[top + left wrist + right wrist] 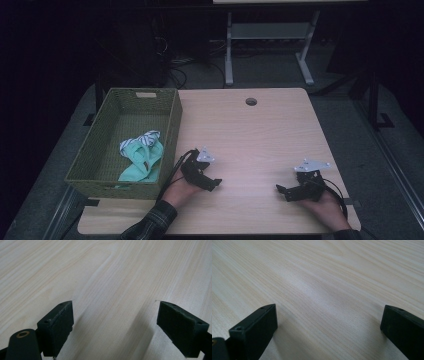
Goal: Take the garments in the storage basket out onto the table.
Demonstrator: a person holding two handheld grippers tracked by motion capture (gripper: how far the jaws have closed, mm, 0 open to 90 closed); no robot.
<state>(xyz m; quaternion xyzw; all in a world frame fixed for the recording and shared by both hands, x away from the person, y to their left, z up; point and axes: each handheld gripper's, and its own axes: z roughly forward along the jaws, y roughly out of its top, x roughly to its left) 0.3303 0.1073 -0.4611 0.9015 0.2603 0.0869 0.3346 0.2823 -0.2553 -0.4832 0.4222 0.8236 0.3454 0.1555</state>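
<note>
Both hands low on table [250,130], L gripper [216,184] & R gripper [280,190] jaws wide open, empty.

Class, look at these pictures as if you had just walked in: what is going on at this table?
A person sits at a light wooden table, holding a black two-jaw gripper in each hand. The left gripper and the right gripper both rest low over bare wood, jaws wide open, holding nothing. At the table's left edge stands a green woven basket with mint-green and striped clothes lying inside it, apart from both grippers.

Wooden table [260,135] bearing wicker basket [107,165]
</note>
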